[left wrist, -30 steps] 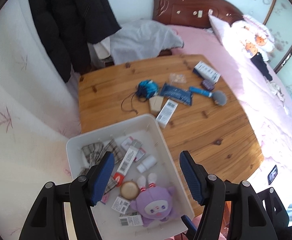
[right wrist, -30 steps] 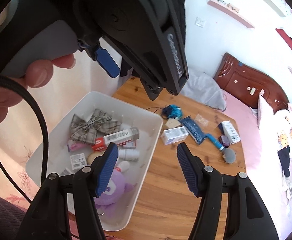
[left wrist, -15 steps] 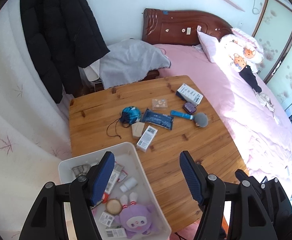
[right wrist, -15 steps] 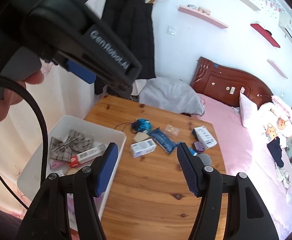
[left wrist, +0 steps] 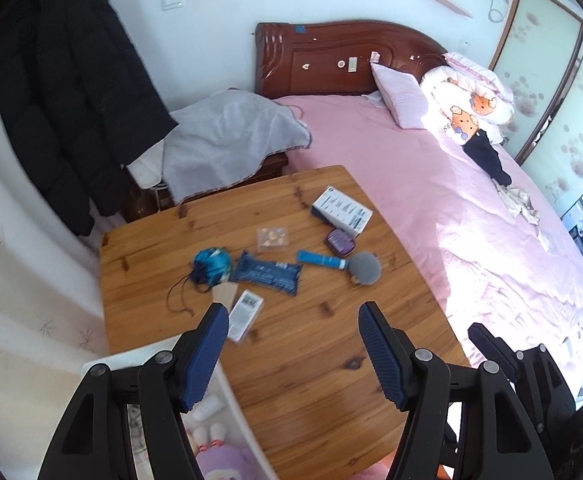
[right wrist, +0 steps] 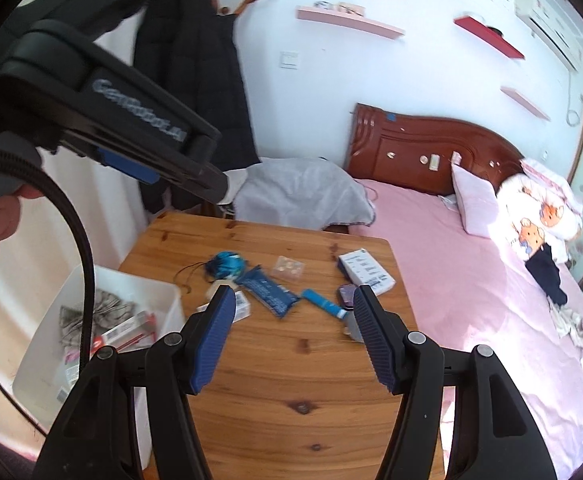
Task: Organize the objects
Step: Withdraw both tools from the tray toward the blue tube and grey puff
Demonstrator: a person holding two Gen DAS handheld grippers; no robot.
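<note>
Both tools empty: left tool (left wrist: 291, 354) and right tool (right wrist: 293, 338) stood half open above desk (left wrist: 315, 360). Loose items, blue pouch (left wrist: 266, 273) included, lay ahead; white bin (right wrist: 159, 300) near-left.

Wood table (left wrist: 303, 364) stood w/ one edge against pink bed (left wrist: 471, 216). White bin (right wrist: 163, 292) sat at table's near-left corner. On bare top, loose cluster toward far side: blue pouch (left wrist: 211, 266) w/ cord, dark blue pack (left wrist: 267, 272) just beside it, tan card (left wrist: 225, 293) touching barcode box (left wrist: 245, 314). Clear packet (left wrist: 273, 237) lay behind pack. White box (left wrist: 341, 210) near bed edge, purple case (left wrist: 341, 242) just beside it; blue tube (left wrist: 321, 260), grey puff (left wrist: 365, 267) at its end.
</note>
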